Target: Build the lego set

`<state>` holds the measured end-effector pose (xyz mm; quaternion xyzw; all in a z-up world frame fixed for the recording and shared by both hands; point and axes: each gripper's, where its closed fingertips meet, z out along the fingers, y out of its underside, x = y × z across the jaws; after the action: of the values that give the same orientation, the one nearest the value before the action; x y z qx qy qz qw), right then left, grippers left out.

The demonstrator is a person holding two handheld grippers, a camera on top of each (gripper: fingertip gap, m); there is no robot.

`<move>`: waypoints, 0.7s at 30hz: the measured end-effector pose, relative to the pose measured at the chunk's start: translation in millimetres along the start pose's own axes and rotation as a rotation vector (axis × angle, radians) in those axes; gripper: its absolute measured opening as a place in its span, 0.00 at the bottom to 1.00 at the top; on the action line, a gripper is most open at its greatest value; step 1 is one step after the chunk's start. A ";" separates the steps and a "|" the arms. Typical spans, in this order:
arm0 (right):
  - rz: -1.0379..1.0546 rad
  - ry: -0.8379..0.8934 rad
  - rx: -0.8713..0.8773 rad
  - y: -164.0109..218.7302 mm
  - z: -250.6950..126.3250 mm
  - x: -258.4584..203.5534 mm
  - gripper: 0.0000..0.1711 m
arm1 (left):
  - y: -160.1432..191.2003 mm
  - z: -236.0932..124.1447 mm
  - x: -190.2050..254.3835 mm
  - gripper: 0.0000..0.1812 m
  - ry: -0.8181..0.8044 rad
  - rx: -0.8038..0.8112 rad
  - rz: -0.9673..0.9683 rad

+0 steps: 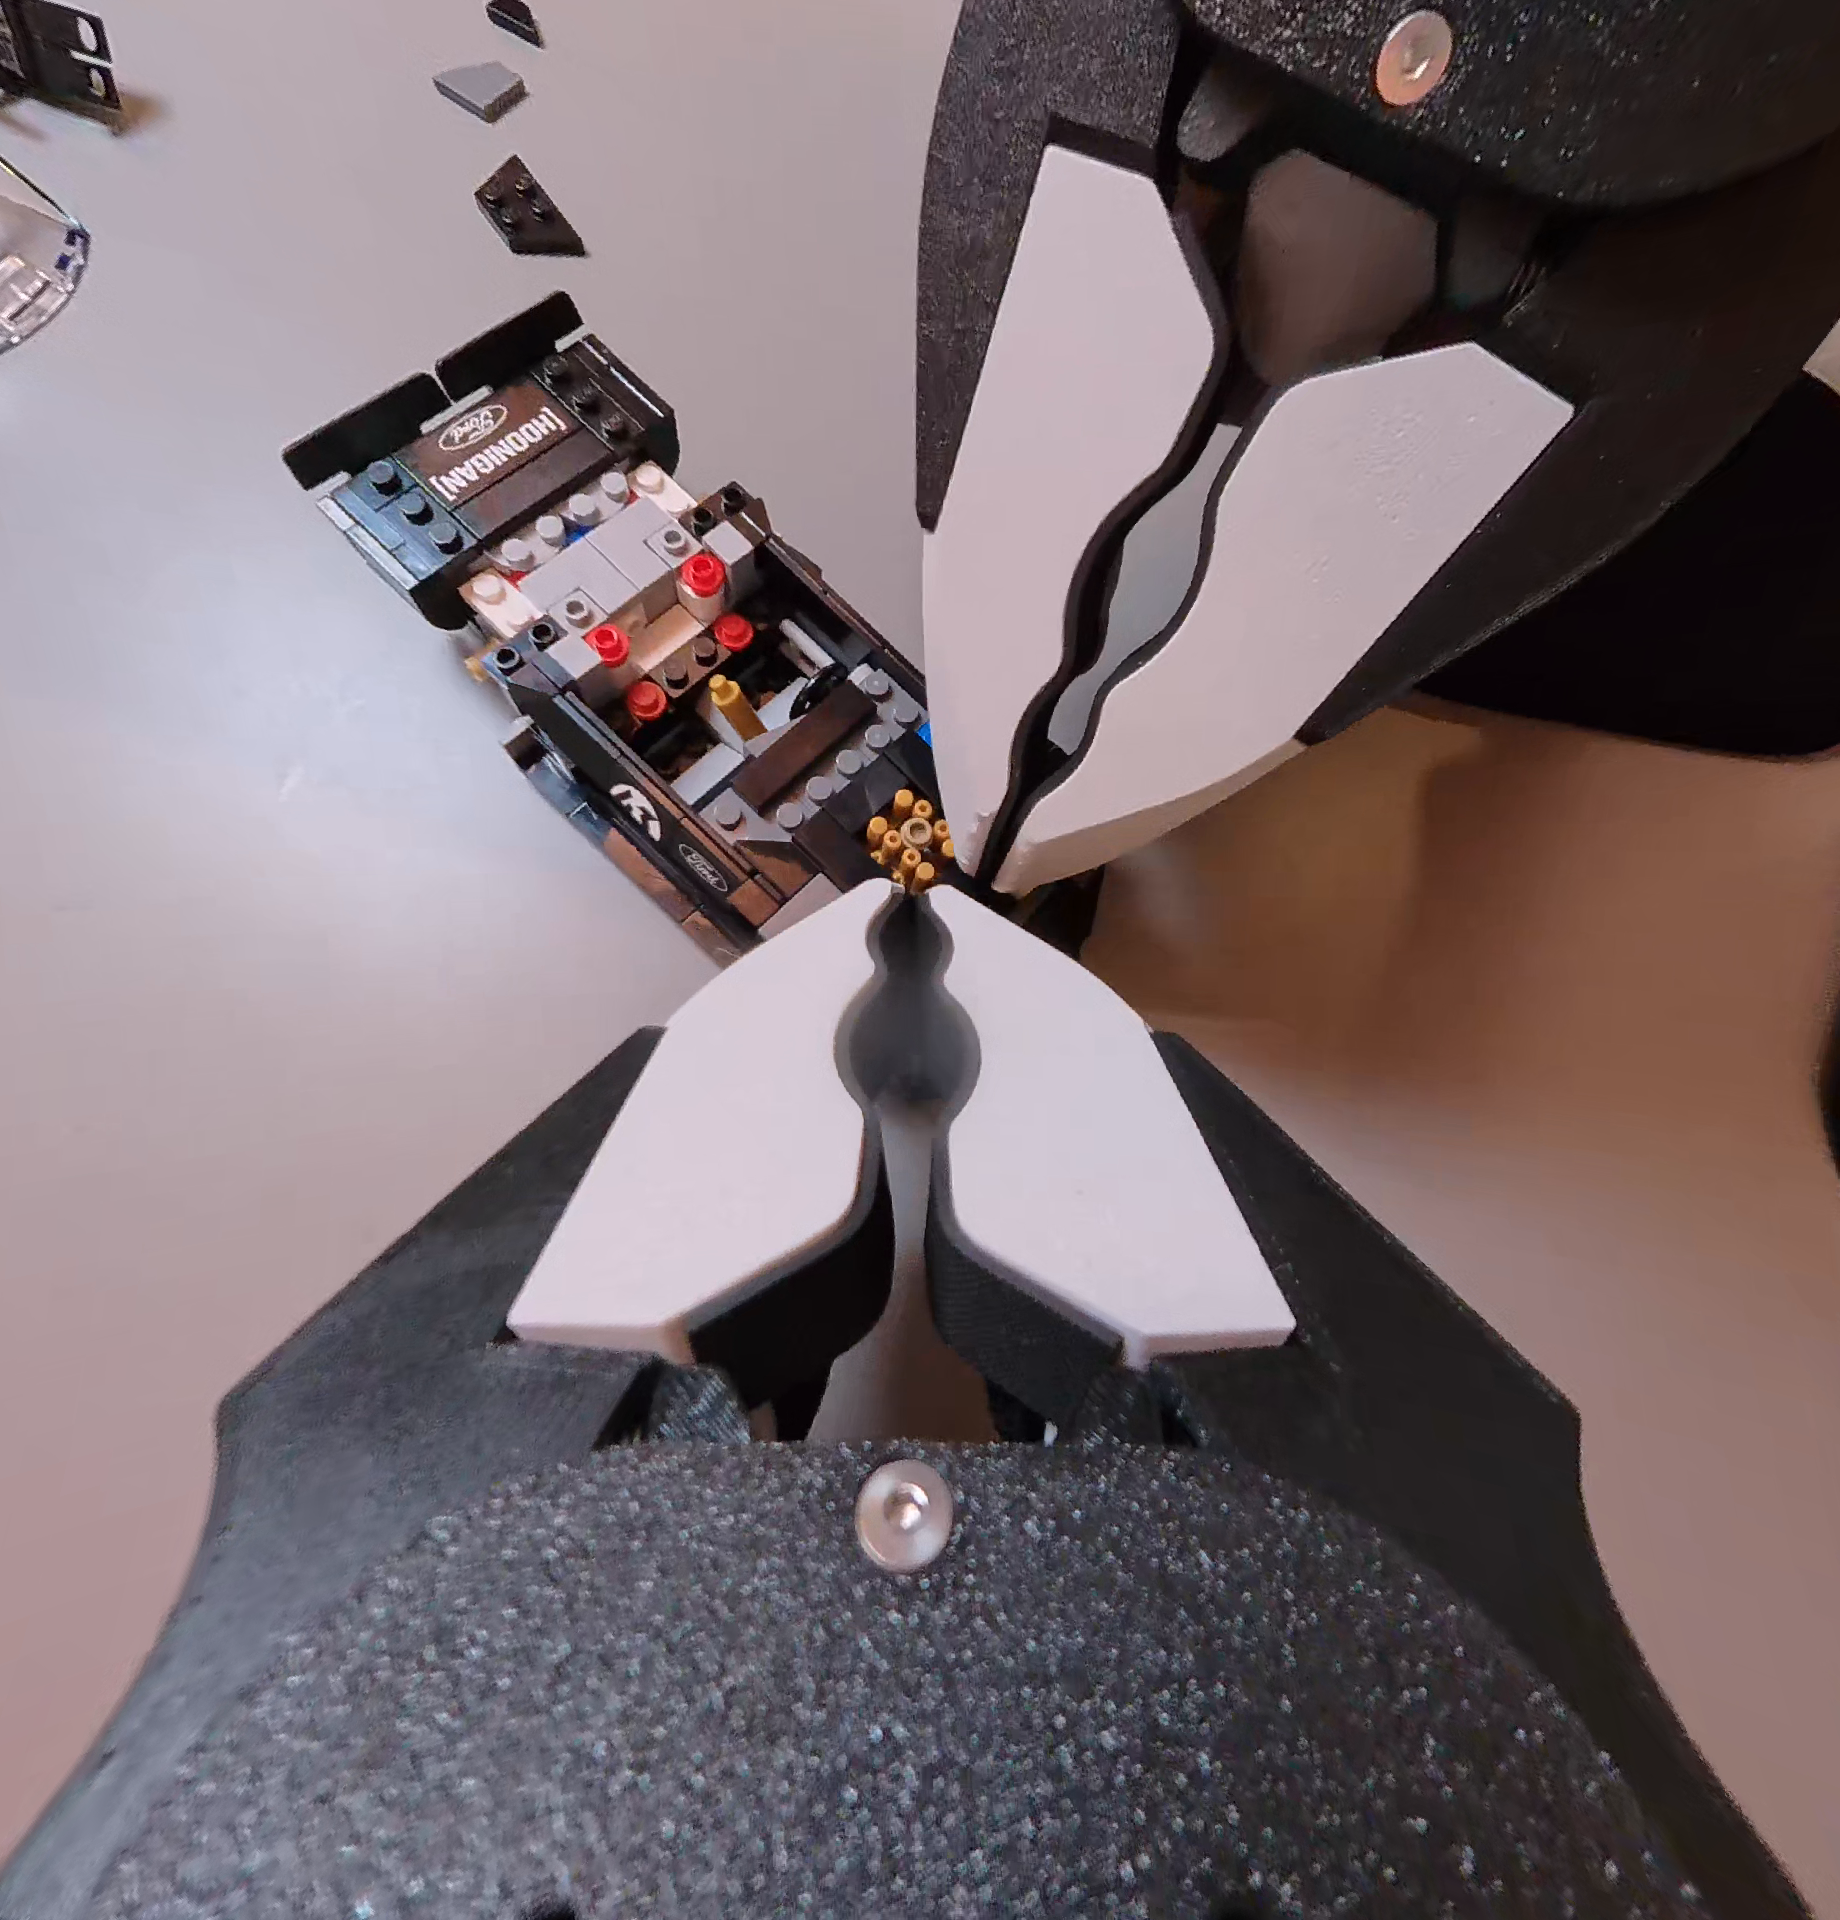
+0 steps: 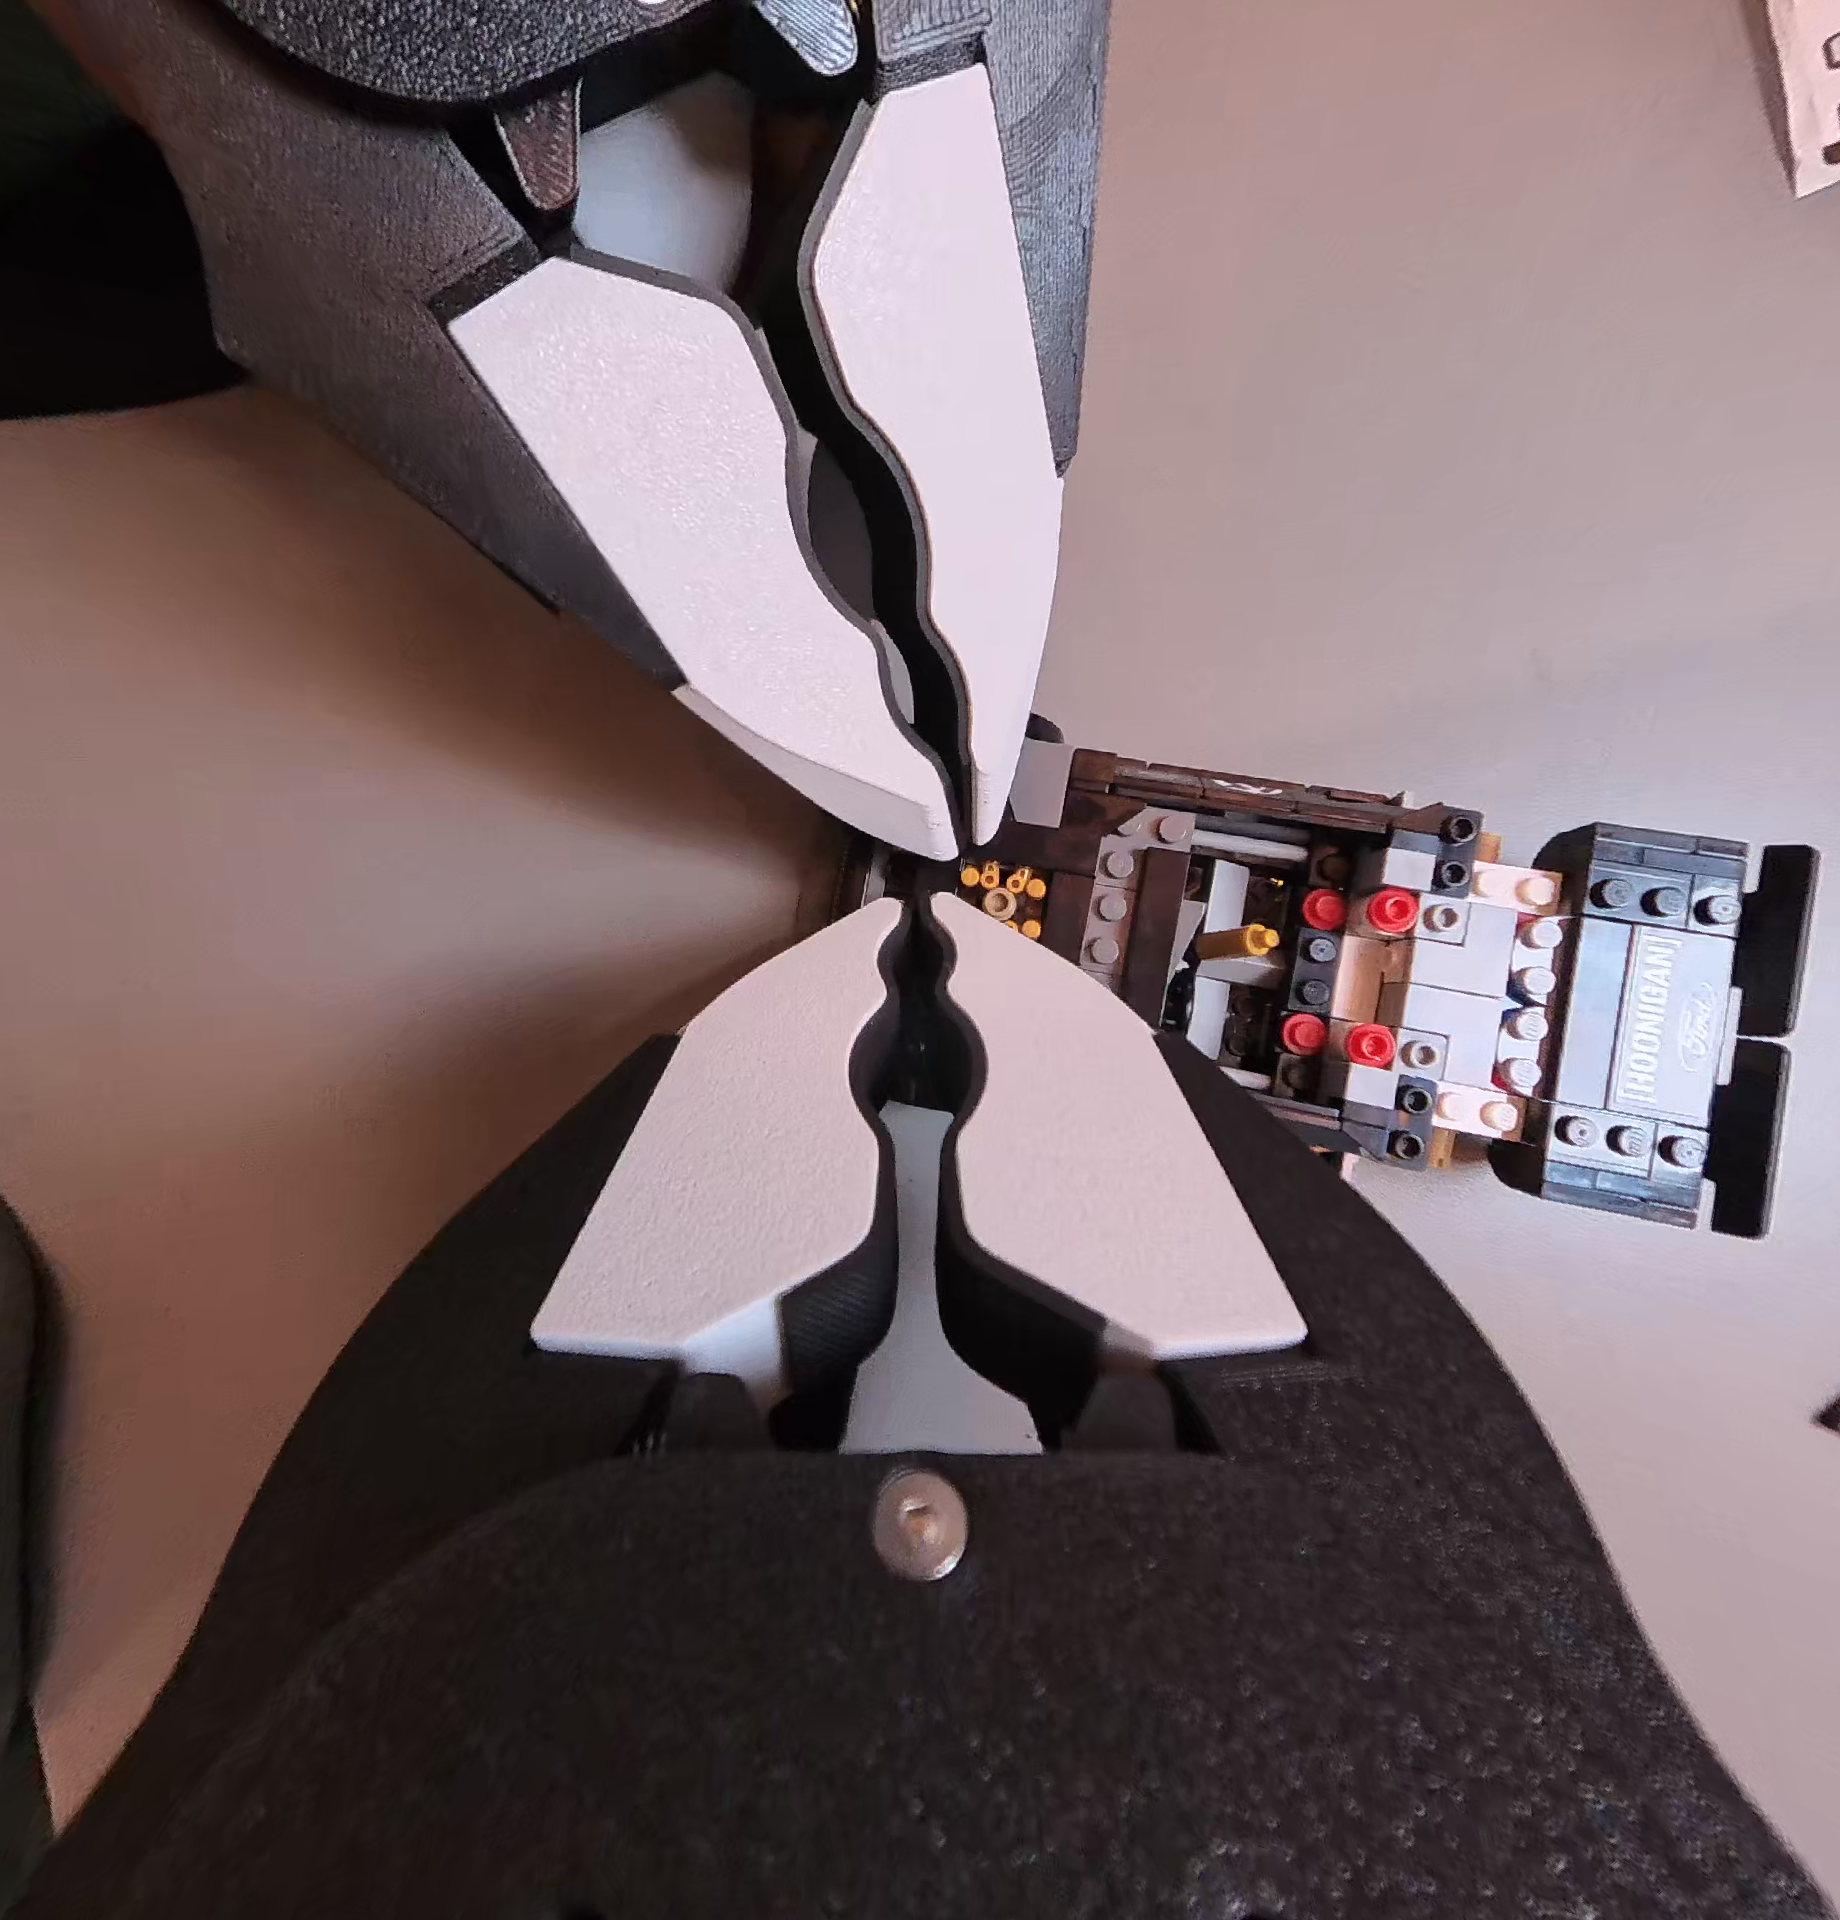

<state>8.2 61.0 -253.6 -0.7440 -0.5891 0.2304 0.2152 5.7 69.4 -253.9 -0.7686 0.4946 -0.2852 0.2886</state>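
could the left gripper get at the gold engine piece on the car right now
Probably yes: the left gripper sits shut right beside the gold piece, nothing between them. The right gripper crowds the same spot, so opening could be tight.

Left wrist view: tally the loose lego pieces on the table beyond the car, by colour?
Black flat studded wedge plate: 1
Grey smooth wedge tile: 1
Black small curved piece at the top edge: 1
Total: 3 loose pieces, all lying apart from the partly built black lego car.
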 end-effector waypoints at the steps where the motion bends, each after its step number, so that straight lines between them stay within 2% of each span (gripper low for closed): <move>1: 0.000 0.004 -0.002 0.0 0.1 0.3 0.00 | 0.3 0.0 0.1 0.01 -0.005 -0.005 0.005; 21: 0.061 -0.044 0.043 3.1 -2.8 3.3 0.00 | -1.3 1.1 -1.1 0.01 0.025 0.034 -0.011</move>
<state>13.0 63.5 -253.4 -0.7516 -0.5656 0.2660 0.2109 6.8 71.1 -253.9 -0.7625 0.4893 -0.3048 0.2938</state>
